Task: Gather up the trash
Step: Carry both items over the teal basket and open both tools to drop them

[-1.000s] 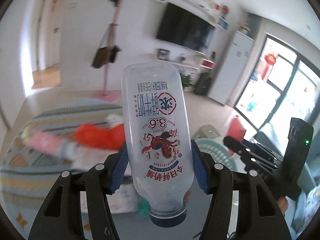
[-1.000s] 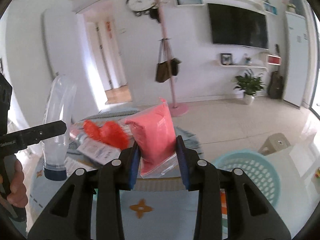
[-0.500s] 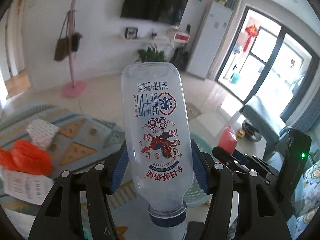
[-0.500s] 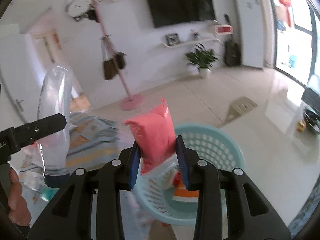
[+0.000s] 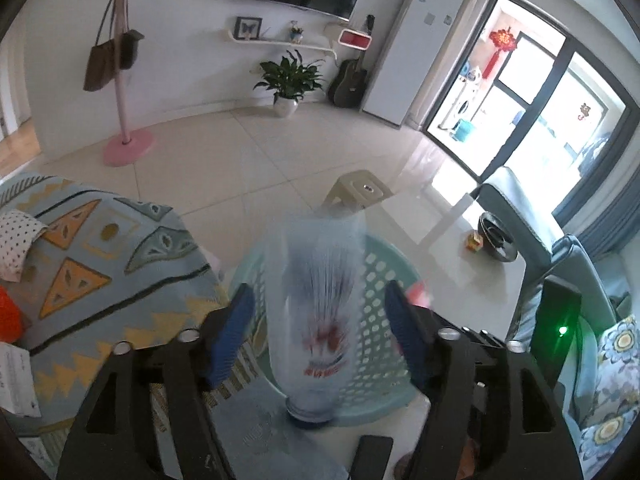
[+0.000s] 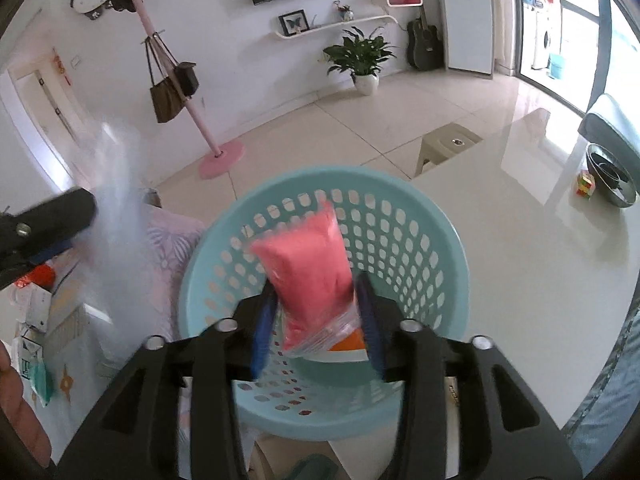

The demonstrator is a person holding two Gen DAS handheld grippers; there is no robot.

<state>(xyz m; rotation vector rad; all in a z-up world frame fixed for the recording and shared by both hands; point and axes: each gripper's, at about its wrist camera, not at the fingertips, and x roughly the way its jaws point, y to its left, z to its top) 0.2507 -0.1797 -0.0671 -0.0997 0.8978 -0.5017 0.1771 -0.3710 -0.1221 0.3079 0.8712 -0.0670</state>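
Note:
My left gripper is open over the light blue perforated basket. The clear plastic bottle, cap down and motion-blurred, hangs loose between the spread jaws. It also shows as a blur in the right wrist view. My right gripper is open above the same basket. The pink plastic bag sits between its jaws with gaps on both sides. An orange item lies in the basket.
A patterned cloth with paper scraps and an orange-red wrapper lies to the left. A white glossy table with a dark bowl stands to the right. A stool and pink coat stand are on the floor.
Both grippers moved over the basket and opened. The bottle slipped down out of the left jaws. The pink bag came free of the right jaws.

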